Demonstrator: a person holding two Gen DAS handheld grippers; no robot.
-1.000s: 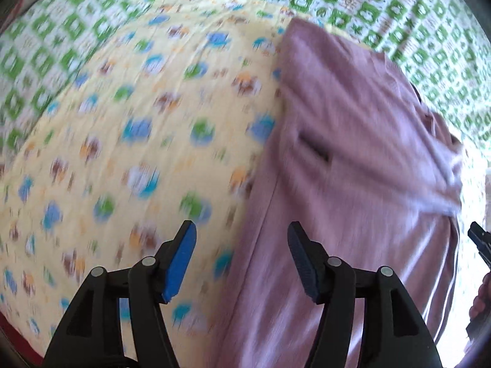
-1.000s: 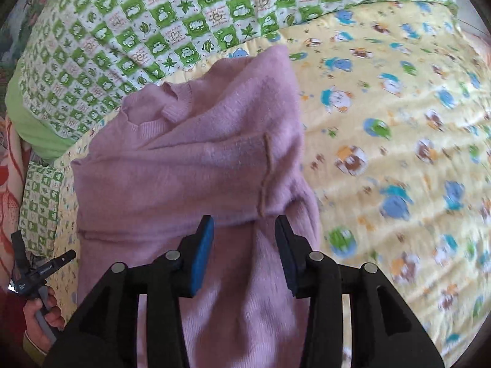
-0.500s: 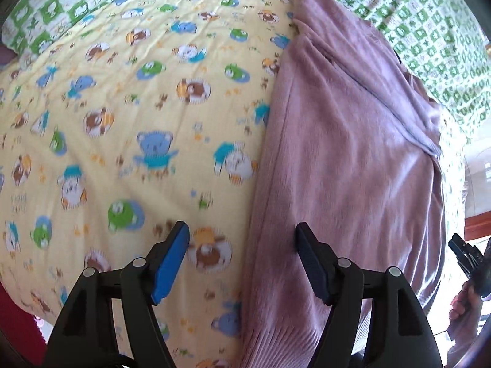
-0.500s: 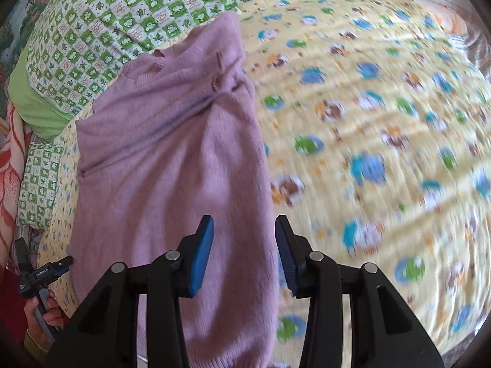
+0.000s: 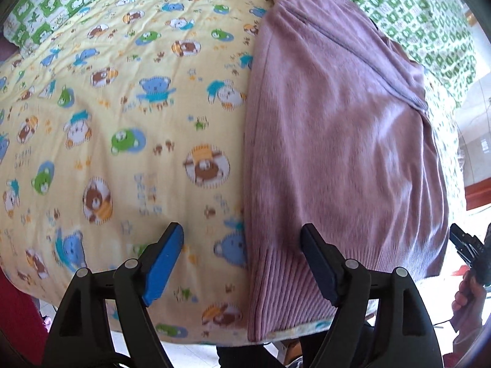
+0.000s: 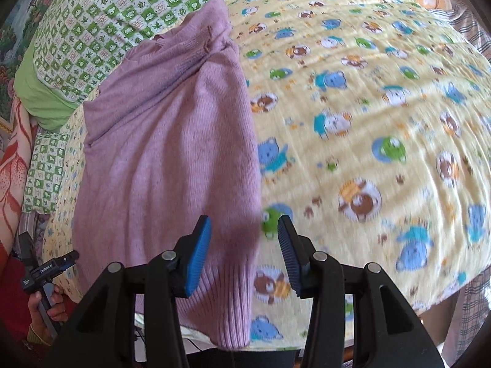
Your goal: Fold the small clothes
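Both tools gape, gripping nothing: left tool (image 5: pixel 242 254) and right tool (image 6: pixel 244 253) each straddle the mauve sweater's (image 6: pixel 165 165) side edge (ribbed hem nearest).

home bedroom: bed (image 5: pixel 101 159) covered by yellow cartoon-bear sheet (image 6: pixel 368 141), green-and-white checked quilt (image 6: pixel 101 21) and green pillow (image 6: pixel 40 98) at its head, pink knit sweater (image 6: pixel 165 165) laid out on the bed, pale tiled floor (image 5: pixel 196 355) below

Each tool (image 5: pixel 242 254) (image 6: pixel 244 253) has 2 black arms, blue ribbed pads (image 5: pixel 162 263) and round silver screws.
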